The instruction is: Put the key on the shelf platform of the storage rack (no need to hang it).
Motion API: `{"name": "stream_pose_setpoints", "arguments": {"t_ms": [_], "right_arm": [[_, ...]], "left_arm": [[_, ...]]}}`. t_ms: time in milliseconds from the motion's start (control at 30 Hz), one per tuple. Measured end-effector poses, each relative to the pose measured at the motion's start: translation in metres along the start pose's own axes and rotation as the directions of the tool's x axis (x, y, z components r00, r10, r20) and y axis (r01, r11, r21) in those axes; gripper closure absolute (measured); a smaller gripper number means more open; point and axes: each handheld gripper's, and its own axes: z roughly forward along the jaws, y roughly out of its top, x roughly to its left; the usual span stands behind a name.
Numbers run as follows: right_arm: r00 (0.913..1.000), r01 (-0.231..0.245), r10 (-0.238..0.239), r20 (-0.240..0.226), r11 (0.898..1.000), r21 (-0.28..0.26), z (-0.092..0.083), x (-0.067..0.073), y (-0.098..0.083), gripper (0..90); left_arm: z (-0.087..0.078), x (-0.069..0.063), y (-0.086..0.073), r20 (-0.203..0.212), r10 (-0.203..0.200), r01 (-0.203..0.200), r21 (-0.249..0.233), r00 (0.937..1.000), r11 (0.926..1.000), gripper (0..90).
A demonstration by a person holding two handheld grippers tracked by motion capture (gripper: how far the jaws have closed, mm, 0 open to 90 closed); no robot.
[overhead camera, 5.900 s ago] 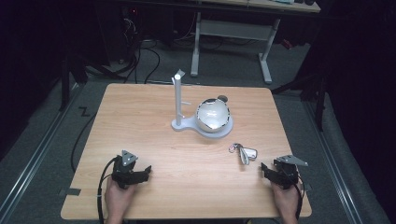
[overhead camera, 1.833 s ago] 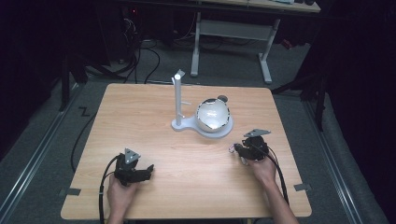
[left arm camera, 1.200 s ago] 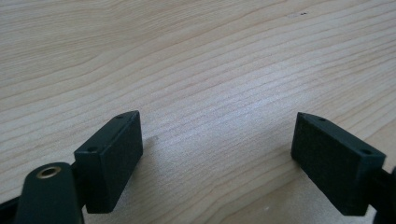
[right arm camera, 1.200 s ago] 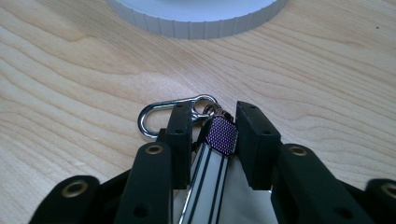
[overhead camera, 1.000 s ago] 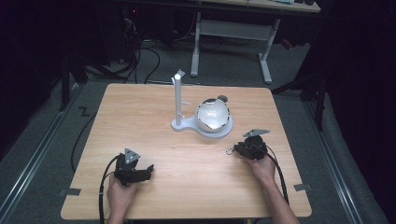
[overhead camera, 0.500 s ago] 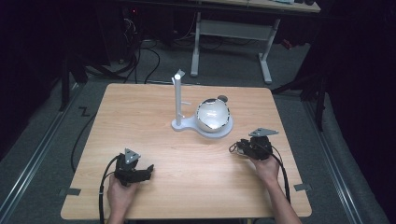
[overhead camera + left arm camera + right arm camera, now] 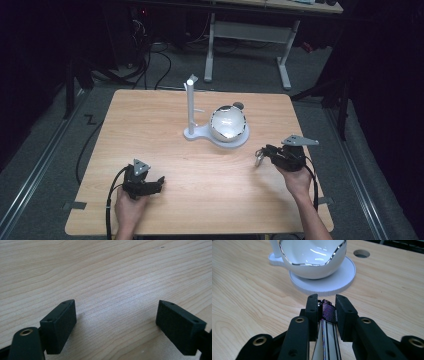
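My right gripper (image 7: 263, 153) is at the right of the wooden table (image 7: 150, 120), lifted a little off it and pointing left. In the right gripper view it (image 7: 327, 302) is shut on a small flat silver object (image 7: 329, 312) with dark stripes and a purple dotted end; the object's end (image 7: 258, 159) hangs from the jaws. Ahead of it a white bowl (image 7: 312, 255) with a silver rim sits on a white round stand base (image 7: 324, 283). My left gripper (image 7: 158, 183) rests at the front left and is open, with bare wood between its jaws (image 7: 116, 322).
The stand's thin white post (image 7: 190, 105) rises left of the bowl (image 7: 228, 123). A round hole (image 7: 238, 105) in the tabletop lies just behind the bowl. Dark floor, cables and another table's legs (image 7: 282, 60) are beyond the far edge.
The right gripper came from the front right to the silver object, shut on it, and has now risen with it and shifted slightly right. The left gripper stayed in place.
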Motion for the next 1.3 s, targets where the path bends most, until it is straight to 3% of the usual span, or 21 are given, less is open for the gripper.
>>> {"name": "stream_pose_setpoints", "arguments": {"t_ms": [467,1300], "right_arm": [[0.9989,0.018,-0.021,-0.042,0.997,-0.069,-0.018,0.007,0.015,74.1],[0.9952,0.040,-0.048,-0.085,0.995,-0.088,-0.004,0.011,0.047,74.1]], "left_arm": [[0.000,0.000,0.000,-0.001,0.000,0.000,-0.004,1.0000,1.0000,17.0],[0.000,0.000,0.000,0.000,0.002,-0.002,-0.005,1.0000,1.0000,17.0]]}}
